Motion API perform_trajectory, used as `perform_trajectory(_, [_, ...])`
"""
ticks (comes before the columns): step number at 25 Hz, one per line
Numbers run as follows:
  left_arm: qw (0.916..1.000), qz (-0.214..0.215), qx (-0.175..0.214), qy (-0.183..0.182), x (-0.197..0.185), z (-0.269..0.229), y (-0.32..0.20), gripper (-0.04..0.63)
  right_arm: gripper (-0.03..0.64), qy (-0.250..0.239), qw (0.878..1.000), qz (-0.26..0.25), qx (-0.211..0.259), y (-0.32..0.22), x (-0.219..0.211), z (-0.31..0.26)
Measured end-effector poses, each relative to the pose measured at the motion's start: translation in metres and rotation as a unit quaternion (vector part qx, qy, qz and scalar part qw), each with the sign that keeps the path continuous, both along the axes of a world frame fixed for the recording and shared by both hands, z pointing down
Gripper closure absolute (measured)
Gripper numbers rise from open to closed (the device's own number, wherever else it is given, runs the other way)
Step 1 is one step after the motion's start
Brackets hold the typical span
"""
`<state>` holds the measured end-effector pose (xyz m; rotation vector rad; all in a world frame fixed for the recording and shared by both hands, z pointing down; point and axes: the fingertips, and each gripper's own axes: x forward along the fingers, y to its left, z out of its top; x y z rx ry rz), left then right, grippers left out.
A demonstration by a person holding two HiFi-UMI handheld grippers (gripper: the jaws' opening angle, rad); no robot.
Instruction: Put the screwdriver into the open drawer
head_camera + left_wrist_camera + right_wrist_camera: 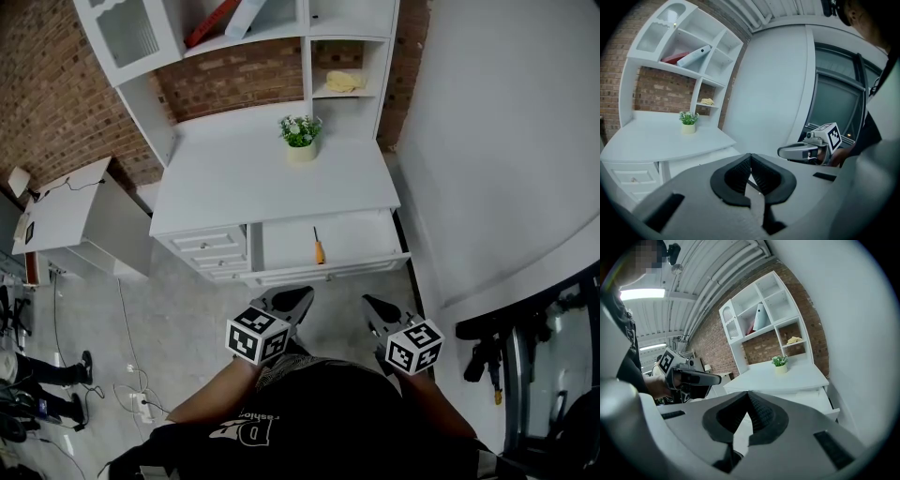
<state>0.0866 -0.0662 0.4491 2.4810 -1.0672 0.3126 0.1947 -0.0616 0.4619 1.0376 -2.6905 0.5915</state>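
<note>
Orange-handled screwdriver (319, 247) lies in the open drawer (361, 240), long axis near-to-far, tip pointing far. Left gripper (302, 298) and right gripper (368, 303) (both just near of the drawer front) are pinched closed, empty.

Screwdriver (319, 247) in drawer (361, 239), L half; plant (300, 134) on desk (234, 178) behind.

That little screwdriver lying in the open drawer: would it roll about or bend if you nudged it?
The screwdriver looks stiff, with a thin straight shaft and a stubby orange handle, so it probably won't bend. The handle seems rounded, so a sideways push might roll it across the flat floor of the drawer. It is small, so it is likely light.
</note>
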Motion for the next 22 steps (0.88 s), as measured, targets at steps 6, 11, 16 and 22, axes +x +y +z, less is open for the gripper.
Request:
perform_trajectory(6, [1.0,0.001,0.001,0.003,0.0041,-0.0006,0.0019,0.577,0.612,0.003,1.0,-0.006,0.002,0.004,0.0005,0.0002])
perform_trajectory(11, [1.0,0.0,-0.002,0.003,0.0034,0.0009,0.0032,0.577,0.612,0.003,1.0,-0.004,0.001,0.0065,0.0015,0.0011])
perform_trajectory(16, [1.0,0.0,-0.002,0.003,0.0042,0.0032,0.0055,0.577,0.612,0.002,1.0,-0.002,0.005,0.0071,0.0019,0.0001])
perform_trajectory(22, [1.0,-0.001,0.002,0.003,0.0045,0.0004,0.0076,0.578,0.612,0.005,1.0,-0.005,0.007,0.008,0.0008,-0.0013])
